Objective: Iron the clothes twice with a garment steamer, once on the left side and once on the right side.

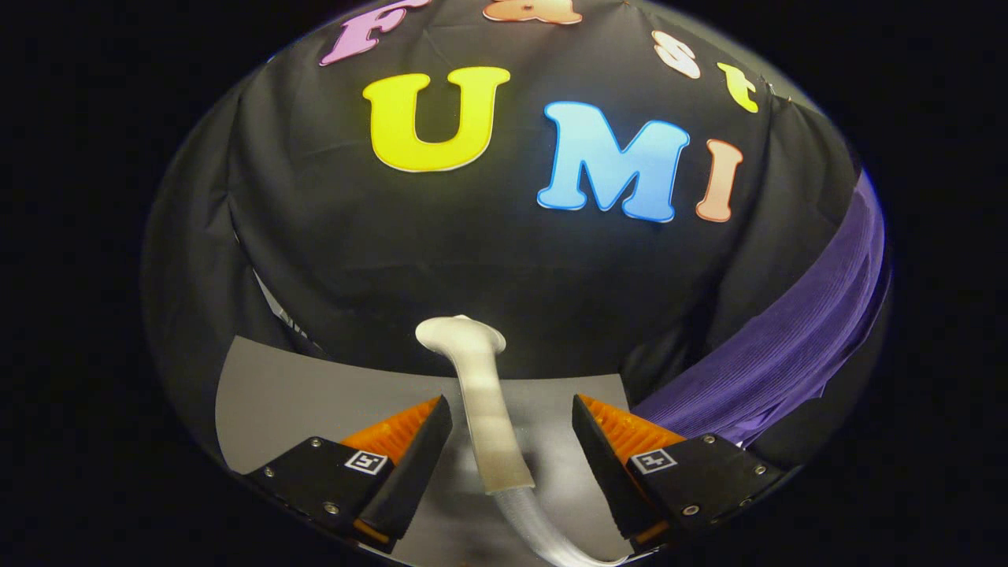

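Right now the claw (512,429) gapes wide, the white steamer (482,394) lying untouched between its fingers.

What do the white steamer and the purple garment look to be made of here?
Steamer, between the open hand-held gripper fingers: seemingly matte white plastic, smooth, its clearer ribbed hose probably flexible plastic. Purple garment, beyond the right finger: likely a ribbed knit or pleated fabric, judging by fine parallel ridges.

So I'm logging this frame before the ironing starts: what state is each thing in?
Garment steamer: upright on the grey table, between the fingers, not gripped.
Gripper: open, fingers either side of the steamer handle, gaps showing.
Purple garment: hanging beyond the right finger, untouched.
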Demonstrator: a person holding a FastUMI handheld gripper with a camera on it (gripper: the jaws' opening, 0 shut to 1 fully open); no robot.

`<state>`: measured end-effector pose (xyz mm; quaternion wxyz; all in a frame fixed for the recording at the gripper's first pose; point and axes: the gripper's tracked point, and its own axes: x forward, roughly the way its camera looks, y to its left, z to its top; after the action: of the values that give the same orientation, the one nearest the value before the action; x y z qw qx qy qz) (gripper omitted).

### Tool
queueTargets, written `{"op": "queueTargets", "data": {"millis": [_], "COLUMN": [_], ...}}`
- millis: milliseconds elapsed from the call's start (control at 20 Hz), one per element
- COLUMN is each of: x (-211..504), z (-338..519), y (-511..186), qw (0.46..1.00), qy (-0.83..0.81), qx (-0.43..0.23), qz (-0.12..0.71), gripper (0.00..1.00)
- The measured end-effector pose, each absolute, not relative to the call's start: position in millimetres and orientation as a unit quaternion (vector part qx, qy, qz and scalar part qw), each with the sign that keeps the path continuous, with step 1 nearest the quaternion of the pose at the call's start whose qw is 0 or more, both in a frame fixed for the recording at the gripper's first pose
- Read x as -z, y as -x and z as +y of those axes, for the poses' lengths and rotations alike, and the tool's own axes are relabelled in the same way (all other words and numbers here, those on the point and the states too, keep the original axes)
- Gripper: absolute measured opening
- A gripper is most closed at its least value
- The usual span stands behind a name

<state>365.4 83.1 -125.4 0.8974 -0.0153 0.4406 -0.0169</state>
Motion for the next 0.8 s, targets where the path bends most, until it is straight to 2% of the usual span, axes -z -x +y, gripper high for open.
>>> {"op": "queueTargets", "data": {"millis": [350, 450, 600, 650, 700, 800], "x": [171, 181, 183, 187, 187, 186], "z": [104, 101, 97, 95, 94, 94], "y": [-379, -377, -384, -382, -381, -381], "qw": [0.878, 0.871, 0.874, 0.872, 0.873, 0.873], "qy": [-0.018, -0.007, -0.033, -0.036, -0.035, -0.028], "qx": [0.007, 0.014, 0.019, 0.019, 0.017, 0.005], "qz": [0.479, 0.491, 0.485, 0.488, 0.487, 0.487], "gripper": [0.95, 0.91, 0.74, 0.71, 0.63, 0.56]}}
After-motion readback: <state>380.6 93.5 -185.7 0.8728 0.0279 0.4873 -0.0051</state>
